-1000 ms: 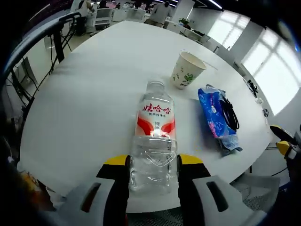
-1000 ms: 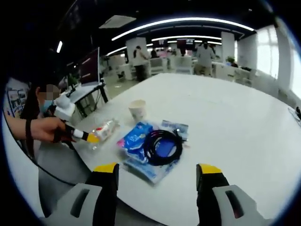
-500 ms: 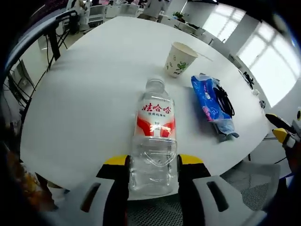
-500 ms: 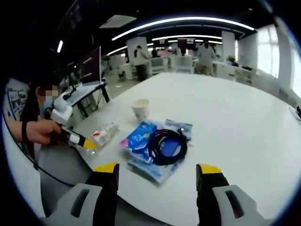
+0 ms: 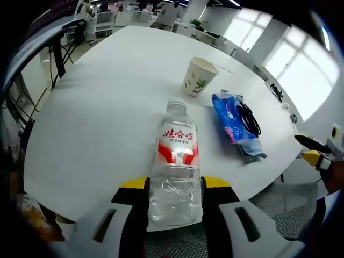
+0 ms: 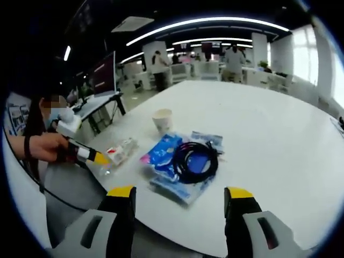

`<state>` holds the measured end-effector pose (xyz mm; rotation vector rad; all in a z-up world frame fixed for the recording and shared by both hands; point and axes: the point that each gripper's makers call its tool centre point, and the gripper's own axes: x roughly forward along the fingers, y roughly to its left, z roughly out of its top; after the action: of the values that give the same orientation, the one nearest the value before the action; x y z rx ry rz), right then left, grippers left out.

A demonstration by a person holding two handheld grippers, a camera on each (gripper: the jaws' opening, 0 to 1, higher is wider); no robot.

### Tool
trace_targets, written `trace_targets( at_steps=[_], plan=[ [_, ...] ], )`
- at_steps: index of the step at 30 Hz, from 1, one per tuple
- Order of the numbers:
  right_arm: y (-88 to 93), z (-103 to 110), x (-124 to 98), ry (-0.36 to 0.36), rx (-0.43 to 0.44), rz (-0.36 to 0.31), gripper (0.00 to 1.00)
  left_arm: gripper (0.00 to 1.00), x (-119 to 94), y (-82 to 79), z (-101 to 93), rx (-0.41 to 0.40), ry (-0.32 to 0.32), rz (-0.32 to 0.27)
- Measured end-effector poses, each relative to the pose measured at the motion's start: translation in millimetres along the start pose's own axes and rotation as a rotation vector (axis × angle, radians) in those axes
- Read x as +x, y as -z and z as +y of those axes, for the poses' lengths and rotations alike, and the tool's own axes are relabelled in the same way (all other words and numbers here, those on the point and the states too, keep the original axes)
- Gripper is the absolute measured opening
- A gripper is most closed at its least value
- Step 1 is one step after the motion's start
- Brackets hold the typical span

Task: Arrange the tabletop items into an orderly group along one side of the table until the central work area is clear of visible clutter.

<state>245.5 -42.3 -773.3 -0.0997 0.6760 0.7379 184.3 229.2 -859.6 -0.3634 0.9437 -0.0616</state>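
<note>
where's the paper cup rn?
Paper cup stands upright on the white table, beyond the water bottle's cap and just left of the blue packet in the left gripper view.

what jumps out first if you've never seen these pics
The clear water bottle with a red and white label, clamped at its base by the left gripper over the near edge of the white table. Next, the blue packet with a coiled black cable on top, ahead of the open right gripper, and the paper cup beyond the bottle.
</note>
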Motion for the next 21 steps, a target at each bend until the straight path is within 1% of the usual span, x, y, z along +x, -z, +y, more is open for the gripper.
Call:
trace_targets(
  at_steps=[5, 16, 18, 21],
  plan=[
    [3.0, 0.8, -0.6, 0.005, 0.007, -0.001, 0.68, 0.37, 3.8, -4.7, 3.3, 0.029, -0.006, 0.016],
    [4.0, -3.2, -4.9, 0.020, 0.023, -0.013, 0.68, 0.37, 2.2, -16.7, -6.3, 0.086, -0.003, 0.048],
    [2.7, -3.4, -5.2, 0.020, 0.021, -0.016, 0.68, 0.37, 3.0, -19.2, -7.0, 0.097, -0.003, 0.063],
    [2.1, -2.4, -4.7, 0.017, 0.018, -0.016, 0.68, 0.40, 6.8, -21.8, -9.5, 0.112, 0.013, 0.093]
  ],
)
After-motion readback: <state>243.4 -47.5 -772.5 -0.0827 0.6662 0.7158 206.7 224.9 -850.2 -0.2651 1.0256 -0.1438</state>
